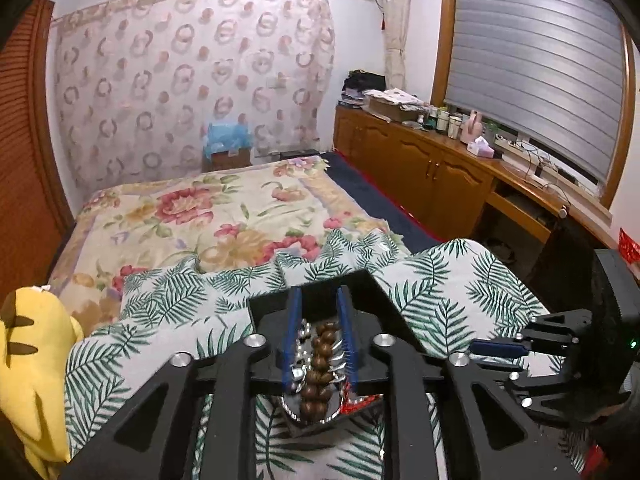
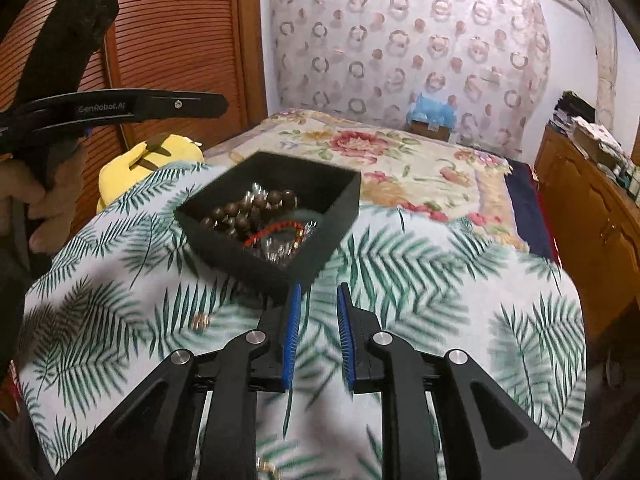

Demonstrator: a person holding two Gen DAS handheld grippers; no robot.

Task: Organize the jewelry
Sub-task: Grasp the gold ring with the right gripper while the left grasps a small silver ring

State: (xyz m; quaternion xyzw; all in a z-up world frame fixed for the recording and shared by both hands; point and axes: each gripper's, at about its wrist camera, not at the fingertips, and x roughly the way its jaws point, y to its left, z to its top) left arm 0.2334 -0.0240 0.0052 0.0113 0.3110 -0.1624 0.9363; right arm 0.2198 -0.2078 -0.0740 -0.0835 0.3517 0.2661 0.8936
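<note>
Left hand-held gripper (image 1: 319,312) poised over black jewelry tray (image 2: 320,240), blue pads slightly parted, nothing pinched; brown bead bracelet (image 1: 318,364) and silver pieces beneath. Right hand-held gripper (image 2: 318,308) just beside tray's near corner, pads apart, empty. Tray resting on palm-leaf cloth (image 2: 440,280), also holding red cord bracelet (image 2: 272,232). Gold ring (image 2: 200,321) loose on cloth. Floral bed (image 2: 400,160) behind.

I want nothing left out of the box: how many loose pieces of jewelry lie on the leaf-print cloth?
2: a gold ring left of the right gripper, and a small gold piece at the near edge. Others may be hidden.
</note>
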